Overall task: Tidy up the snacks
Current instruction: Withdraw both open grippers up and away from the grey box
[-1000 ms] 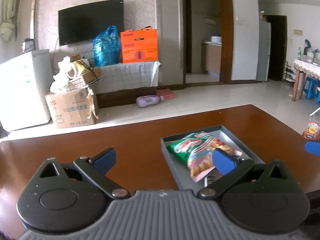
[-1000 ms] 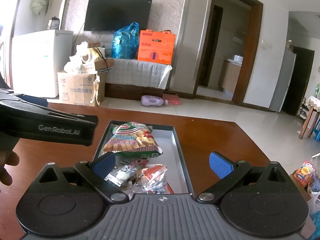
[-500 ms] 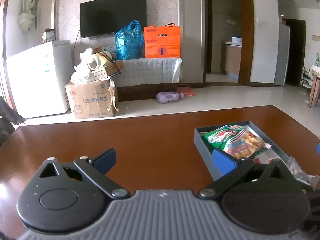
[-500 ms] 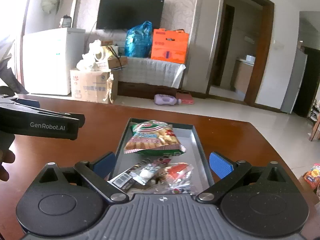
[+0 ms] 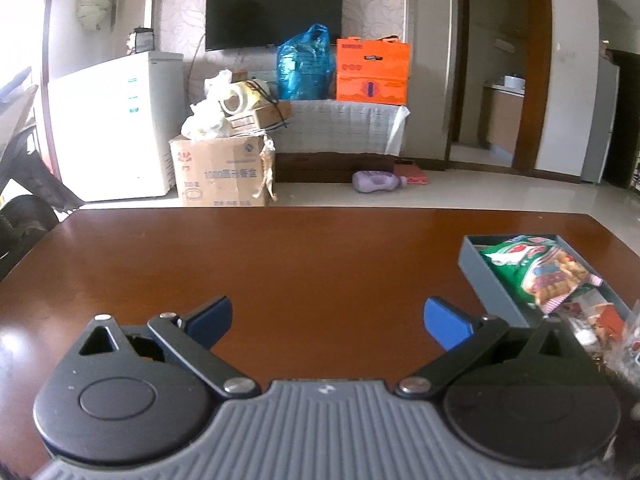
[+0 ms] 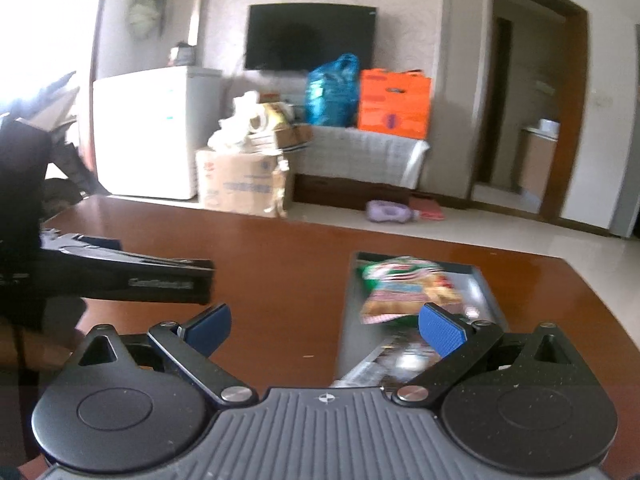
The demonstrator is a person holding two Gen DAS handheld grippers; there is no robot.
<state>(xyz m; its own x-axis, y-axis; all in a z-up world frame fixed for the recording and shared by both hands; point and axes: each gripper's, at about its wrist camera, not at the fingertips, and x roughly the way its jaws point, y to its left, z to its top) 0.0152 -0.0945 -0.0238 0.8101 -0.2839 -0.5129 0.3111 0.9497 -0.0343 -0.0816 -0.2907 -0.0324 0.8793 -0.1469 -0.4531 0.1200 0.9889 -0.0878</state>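
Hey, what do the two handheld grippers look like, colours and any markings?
Both match: the left gripper and right gripper have blue pads on black linkage arms, round black housings and a ribbed grey body. White lettering, too blurred to read, marks the left one's black side.

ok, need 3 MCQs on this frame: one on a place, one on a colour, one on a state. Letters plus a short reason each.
1. Where is the green snack bag?
A. inside the grey tray
B. on the bare table beside the tray
C. on the floor by the cardboard box

2. What colour are the pads on the claw fingers?
A. red
B. blue
C. white

3. What state is the left claw in?
A. shut on the green bag
B. shut on nothing
C. open, holding nothing

Answers:
1. A: both wrist views show the bag lying within the tray walls, at its far end.
2. B: blue pads show on each finger tip in both views.
3. C: its fingers stand wide apart over the bare brown table, with nothing between them. The right claw is open likewise.
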